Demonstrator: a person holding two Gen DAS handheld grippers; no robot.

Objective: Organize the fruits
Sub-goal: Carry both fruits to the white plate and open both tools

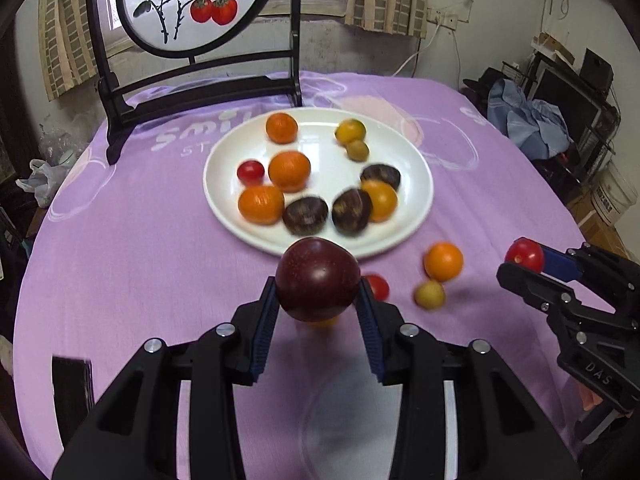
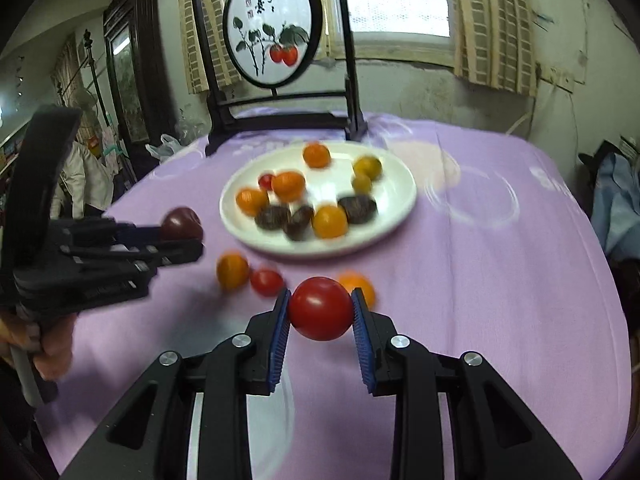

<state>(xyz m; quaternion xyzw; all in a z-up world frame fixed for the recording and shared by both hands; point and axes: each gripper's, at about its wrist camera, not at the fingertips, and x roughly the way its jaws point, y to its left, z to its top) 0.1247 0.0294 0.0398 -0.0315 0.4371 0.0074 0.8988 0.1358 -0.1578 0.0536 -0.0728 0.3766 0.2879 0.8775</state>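
A white plate [image 1: 416, 168] in the middle of the purple tablecloth holds several oranges, dark chestnut-like fruits, a small red tomato and yellow-green fruits. My left gripper [image 1: 318, 292] is shut on a dark purple plum [image 1: 316, 276], held above the cloth just short of the plate's near rim. My right gripper [image 2: 320, 308] is shut on a red tomato [image 2: 320, 308], also lifted off the cloth. Each gripper shows in the other's view: the right gripper [image 1: 528, 260] with its tomato at the right edge, the left gripper [image 2: 180, 232] with the plum at the left.
Loose fruit lies on the cloth near the plate: an orange [image 1: 443, 261], a small red tomato [image 1: 378, 286] and a yellowish fruit [image 1: 429, 295]. A black-framed round painted screen [image 1: 192, 4] stands behind the plate. Clutter sits beyond the table's right edge.
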